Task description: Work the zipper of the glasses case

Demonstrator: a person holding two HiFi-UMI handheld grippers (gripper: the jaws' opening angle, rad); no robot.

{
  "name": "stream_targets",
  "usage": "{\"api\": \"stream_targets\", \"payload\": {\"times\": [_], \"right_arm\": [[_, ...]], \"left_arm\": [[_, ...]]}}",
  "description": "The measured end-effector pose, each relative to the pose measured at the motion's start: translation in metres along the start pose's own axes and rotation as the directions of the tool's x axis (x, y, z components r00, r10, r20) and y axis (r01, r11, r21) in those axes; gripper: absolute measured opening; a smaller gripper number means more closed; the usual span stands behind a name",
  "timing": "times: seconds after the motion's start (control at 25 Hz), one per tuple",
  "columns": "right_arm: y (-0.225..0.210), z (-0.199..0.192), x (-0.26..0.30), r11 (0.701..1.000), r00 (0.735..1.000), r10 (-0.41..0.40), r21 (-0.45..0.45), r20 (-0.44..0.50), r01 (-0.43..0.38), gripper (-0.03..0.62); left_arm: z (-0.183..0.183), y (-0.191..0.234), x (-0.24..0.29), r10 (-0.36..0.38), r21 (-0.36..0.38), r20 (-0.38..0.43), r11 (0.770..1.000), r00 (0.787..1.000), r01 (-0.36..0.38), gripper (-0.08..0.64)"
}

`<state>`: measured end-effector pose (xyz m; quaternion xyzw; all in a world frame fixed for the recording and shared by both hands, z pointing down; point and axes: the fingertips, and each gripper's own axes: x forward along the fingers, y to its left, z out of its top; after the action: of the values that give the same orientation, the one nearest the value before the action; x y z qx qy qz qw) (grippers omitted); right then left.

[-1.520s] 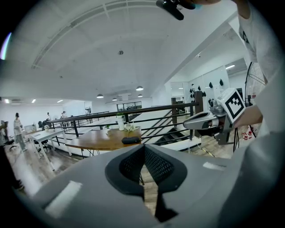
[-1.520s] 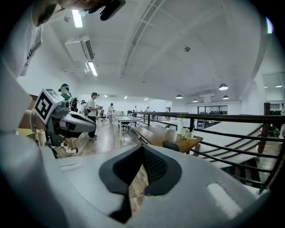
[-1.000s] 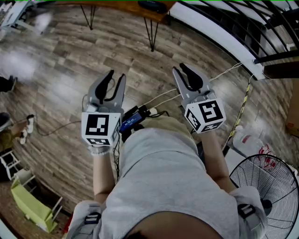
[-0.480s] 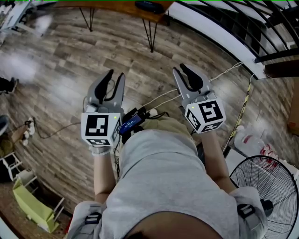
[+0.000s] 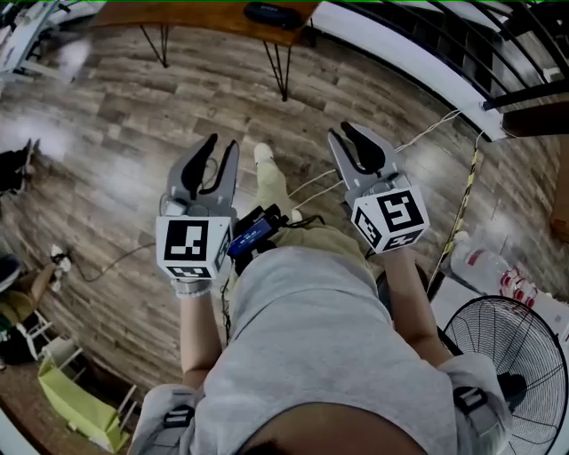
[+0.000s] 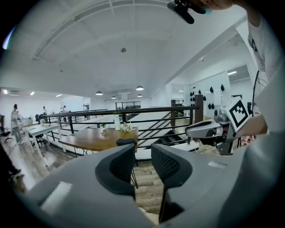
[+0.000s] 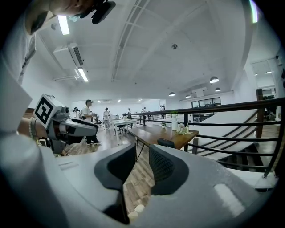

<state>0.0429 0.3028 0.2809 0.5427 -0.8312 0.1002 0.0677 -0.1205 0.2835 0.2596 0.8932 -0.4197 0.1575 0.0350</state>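
Both grippers are out ahead of me and empty. The left gripper [image 5: 222, 144] has its jaws apart; they have just been closing a little, on air alone. The right gripper [image 5: 343, 131] stands narrower, with only floor showing through its gap. The dark oblong thing I take for the glasses case [image 5: 271, 12] lies on the wooden worktop [image 5: 178, 14], well apart from both, with open plank floor [image 5: 116, 107] between.

My worries from here:
- Cables [image 5: 313, 183] trail across the floor just ahead of my feet, so a careless step could snag one and jolt the rig.
- A left gripper that goes on narrowing may be too tight for the case.
- Pulling the zipper with one gripper alone would probably drag the case along the worktop.

Only the head view shows the cables and the fan [image 5: 507, 355] at my right. Only the gripper views show a white vase [image 6: 117, 124] of flowers standing near the case, easy to knock, and the railing [image 6: 147, 108] behind the worktop.
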Motion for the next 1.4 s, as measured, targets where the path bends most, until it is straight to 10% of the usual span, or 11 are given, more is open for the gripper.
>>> {"api": "stream_targets", "payload": {"times": [1.4], "right_arm": [[-0.152, 0.079, 0.271, 0.993, 0.99, -0.117, 0.01, -0.083, 0.118, 0.115]], "left_arm": [[0.067, 0.177, 0.294, -0.234, -0.022, -0.071, 0.972, 0.97, 0.233, 0.094]]}}
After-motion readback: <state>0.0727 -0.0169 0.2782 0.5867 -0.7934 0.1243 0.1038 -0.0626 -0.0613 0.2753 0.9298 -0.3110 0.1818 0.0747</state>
